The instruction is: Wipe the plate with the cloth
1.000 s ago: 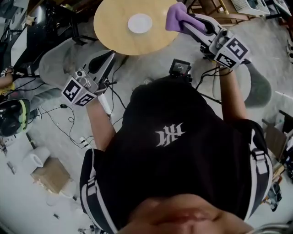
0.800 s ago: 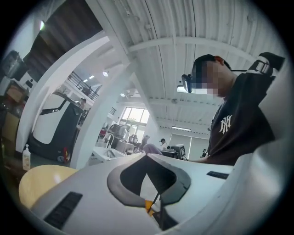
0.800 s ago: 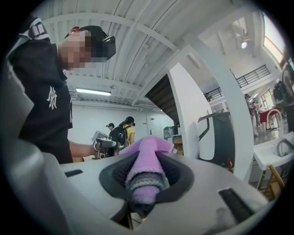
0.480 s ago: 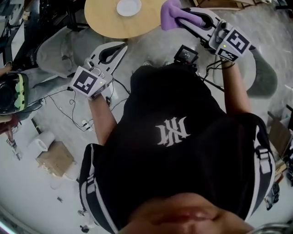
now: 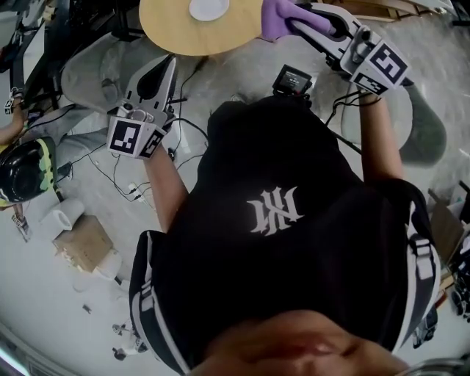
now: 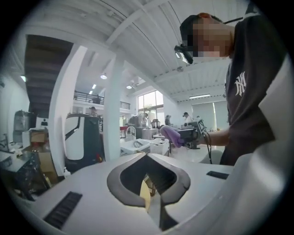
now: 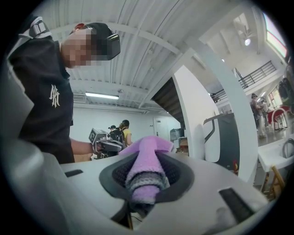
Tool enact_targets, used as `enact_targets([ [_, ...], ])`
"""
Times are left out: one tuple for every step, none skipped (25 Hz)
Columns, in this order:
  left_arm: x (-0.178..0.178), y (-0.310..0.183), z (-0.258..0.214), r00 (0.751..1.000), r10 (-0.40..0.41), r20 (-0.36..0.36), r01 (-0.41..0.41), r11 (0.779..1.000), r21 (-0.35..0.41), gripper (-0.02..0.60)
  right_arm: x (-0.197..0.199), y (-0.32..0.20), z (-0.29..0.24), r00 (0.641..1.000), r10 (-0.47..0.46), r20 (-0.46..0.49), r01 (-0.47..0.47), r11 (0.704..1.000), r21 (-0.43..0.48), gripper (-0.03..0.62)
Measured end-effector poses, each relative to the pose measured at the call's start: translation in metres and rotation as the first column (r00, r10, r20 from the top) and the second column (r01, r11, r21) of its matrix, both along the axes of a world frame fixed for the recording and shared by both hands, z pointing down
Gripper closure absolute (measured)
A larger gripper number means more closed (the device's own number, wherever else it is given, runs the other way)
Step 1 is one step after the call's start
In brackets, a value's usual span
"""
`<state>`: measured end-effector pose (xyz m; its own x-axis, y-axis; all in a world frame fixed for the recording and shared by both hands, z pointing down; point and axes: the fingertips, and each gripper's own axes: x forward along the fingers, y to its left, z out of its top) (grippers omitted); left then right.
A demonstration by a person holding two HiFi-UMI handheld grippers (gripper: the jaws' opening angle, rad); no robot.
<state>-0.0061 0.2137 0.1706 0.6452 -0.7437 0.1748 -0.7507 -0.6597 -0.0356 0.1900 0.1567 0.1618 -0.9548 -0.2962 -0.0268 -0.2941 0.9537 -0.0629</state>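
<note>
A white plate (image 5: pixel 208 9) lies on a round wooden table (image 5: pixel 183 37) at the top edge of the head view. My right gripper (image 5: pixel 288 22) is shut on a purple cloth (image 5: pixel 273 16) and holds it in the air at the table's right rim, right of the plate. In the right gripper view the cloth (image 7: pixel 146 179) fills the space between the jaws of that gripper (image 7: pixel 147 156). My left gripper (image 5: pixel 172 62) points at the table's near rim, short of the plate. Its jaws (image 6: pixel 147 156) meet at the tips with nothing held.
Cables run over the grey floor around a black device (image 5: pixel 292 79). A helmet (image 5: pixel 22 172), a paper roll (image 5: pixel 67 213) and a cardboard box (image 5: pixel 82 246) lie at the left. A grey cushion (image 5: pixel 92 70) sits beside the table. Other people stand far off.
The table and plate have slid toward the top of the head view. My left gripper has swung to point straight at the table's rim. The right gripper still holds the cloth.
</note>
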Motion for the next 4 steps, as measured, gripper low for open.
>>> enact_targets([
  [-0.006, -0.002, 0.001, 0.999, -0.032, -0.012, 0.032, 0.999, -0.004, 0.569, -0.001, 0.0, 0.003, 1.0, -0.005, -0.003, 0.005, 1.0, -0.002, 0.508],
  [-0.01, -0.003, 0.003, 0.998, -0.049, -0.025, 0.049, 0.999, -0.013, 0.569, -0.002, 0.0, 0.006, 1.0, -0.009, -0.006, 0.009, 1.0, -0.005, 0.508],
  [-0.012, -0.004, 0.006, 0.998, -0.06, -0.037, 0.059, 0.998, -0.024, 0.569, -0.003, 0.0, 0.01, 1.0, -0.014, -0.009, 0.014, 1.0, -0.008, 0.508],
  [-0.014, -0.004, 0.008, 0.997, -0.068, -0.049, 0.066, 0.997, -0.036, 0.569, -0.004, 0.0, 0.013, 1.0, -0.018, -0.012, 0.018, 1.0, -0.012, 0.508],
])
